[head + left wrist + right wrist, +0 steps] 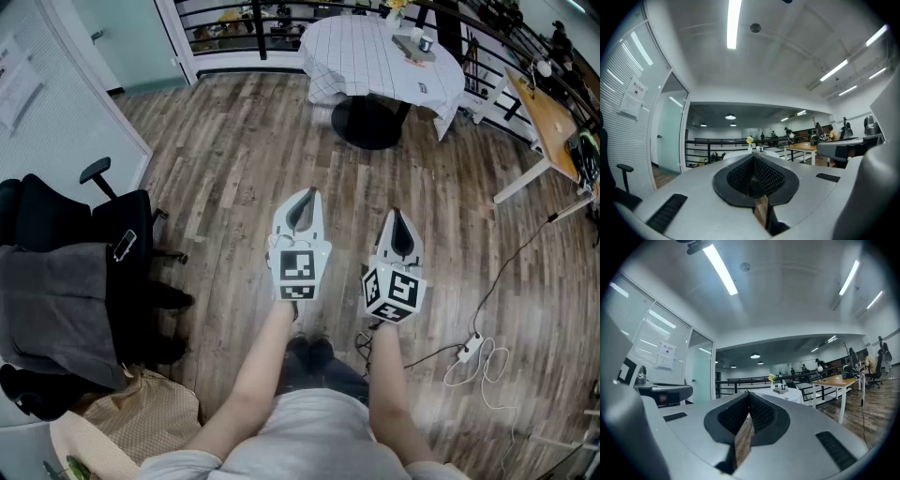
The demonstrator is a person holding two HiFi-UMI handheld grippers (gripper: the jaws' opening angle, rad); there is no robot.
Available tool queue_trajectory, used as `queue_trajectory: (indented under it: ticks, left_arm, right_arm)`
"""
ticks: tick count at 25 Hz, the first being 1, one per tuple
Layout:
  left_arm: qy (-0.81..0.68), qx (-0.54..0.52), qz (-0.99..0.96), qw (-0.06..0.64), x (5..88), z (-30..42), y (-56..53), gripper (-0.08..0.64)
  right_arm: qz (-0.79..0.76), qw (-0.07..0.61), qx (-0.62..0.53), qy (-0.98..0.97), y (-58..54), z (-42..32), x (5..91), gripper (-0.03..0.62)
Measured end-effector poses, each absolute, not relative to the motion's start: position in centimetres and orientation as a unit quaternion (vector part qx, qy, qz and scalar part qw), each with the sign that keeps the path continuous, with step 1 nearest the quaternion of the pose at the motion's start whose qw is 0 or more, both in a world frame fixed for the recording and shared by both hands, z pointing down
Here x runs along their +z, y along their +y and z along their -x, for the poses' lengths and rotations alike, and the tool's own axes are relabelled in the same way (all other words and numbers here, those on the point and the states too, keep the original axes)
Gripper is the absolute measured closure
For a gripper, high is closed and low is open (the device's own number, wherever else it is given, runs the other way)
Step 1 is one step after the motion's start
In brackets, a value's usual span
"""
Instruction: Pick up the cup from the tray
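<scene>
Head view: we hold left gripper (301,197) and right gripper (397,217) side by side, jaws pressed together, empty (clothed table (361,58) far off).

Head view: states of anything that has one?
left tongs: shut, empty, over the floor.
right tongs: shut, empty, beside the left.
round table: covered by a white cloth.
tray: on the table.
cup: on the tray, untouched.
office chair: draped with grey clothing.
</scene>
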State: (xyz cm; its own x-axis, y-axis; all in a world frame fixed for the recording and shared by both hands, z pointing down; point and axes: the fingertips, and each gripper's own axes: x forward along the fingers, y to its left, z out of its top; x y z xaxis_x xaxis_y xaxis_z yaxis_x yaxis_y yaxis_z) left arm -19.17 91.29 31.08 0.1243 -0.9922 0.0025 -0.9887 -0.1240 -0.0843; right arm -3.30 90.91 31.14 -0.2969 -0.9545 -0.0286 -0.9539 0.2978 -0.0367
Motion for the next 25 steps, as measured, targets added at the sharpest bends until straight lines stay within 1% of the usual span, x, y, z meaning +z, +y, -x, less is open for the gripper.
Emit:
queue_trajectory:
  ticks: [16, 25]
  left_arm:
    - [0.655, -0.036, 0.753, 0.038, 31.1, 17.9, 90.2, 0.554]
    - [0.663, -0.03, 0.747, 0.037, 31.6, 16.2, 87.9, 0.554]
  right_arm:
    - [0.589, 0.028, 0.001, 0.808, 89.9, 2.9, 31.0, 0.584]
    - [0.586, 0.04, 0.004, 0.809, 87.6, -0.8, 30.9, 0.584]
